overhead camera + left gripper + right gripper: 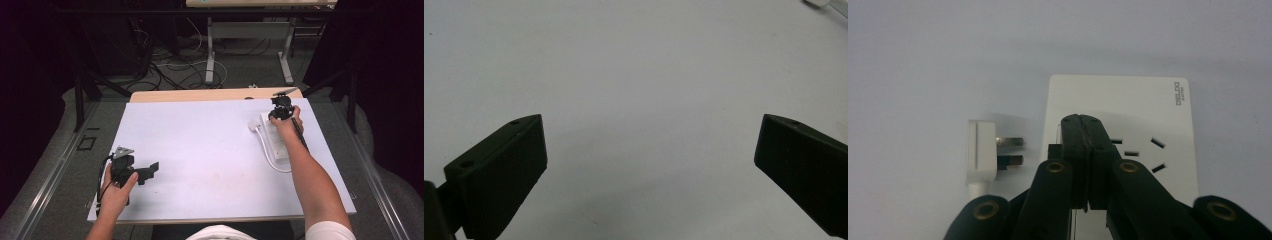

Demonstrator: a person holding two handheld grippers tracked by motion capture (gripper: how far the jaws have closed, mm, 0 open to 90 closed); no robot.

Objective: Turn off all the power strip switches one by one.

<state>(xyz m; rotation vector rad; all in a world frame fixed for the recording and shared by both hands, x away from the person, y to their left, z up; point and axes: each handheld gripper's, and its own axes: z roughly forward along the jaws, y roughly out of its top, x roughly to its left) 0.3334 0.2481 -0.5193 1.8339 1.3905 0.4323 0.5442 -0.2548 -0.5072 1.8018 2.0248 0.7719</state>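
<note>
Pale and mostly bare, the surface (200, 150) is seen from above against a dark room, with cables on the floor beyond it. Nearest, at the left front corner, the left hand (116, 192) is held low over the surface, wrapped around the left claw (649, 155), which is pointed across the surface toward the right. Its jaws are spread wide, with nothing between them and only bare surface beneath.

Farther off, the right forearm is stretched forward along the right side, and the right hand (286, 125) is wrapped around the right claw (1090, 131), which is tipped down over the strip (1148, 105). Its jaws are pressed together with nothing gripped; their tips are placed over the strip's face just beside the socket slots, though contact cannot be told. The white strip is laid near the far right corner of the surface. Its plug (982, 152) is laid just beside its left edge, prongs turned toward it, with the cord (267, 159) looped along the near side.
</note>
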